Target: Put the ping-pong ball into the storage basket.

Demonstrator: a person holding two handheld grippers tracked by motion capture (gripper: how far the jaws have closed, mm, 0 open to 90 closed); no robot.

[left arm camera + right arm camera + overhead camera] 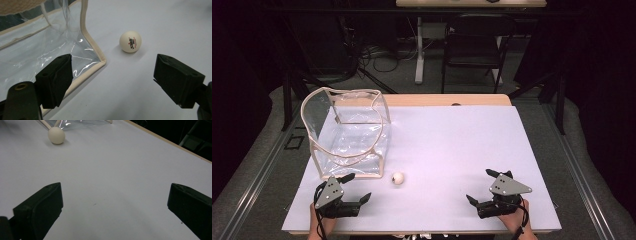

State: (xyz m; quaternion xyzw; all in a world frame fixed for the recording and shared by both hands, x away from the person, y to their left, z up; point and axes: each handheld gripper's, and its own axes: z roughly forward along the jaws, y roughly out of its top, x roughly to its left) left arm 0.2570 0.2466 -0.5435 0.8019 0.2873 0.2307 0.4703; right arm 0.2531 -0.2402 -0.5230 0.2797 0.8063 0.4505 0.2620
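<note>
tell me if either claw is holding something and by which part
Nothing is held. The left claw and the right claw stand open over the table; the small white ball lies free beside the clear plastic bag.

Open claw [115,207] faces ball [56,135] on table [120,170].

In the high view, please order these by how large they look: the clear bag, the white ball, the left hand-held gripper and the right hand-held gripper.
1. clear bag, by far the largest.
2. left hand-held gripper and right hand-held gripper: they look alike, so no ranking between them.
3. white ball, the smallest.
</note>
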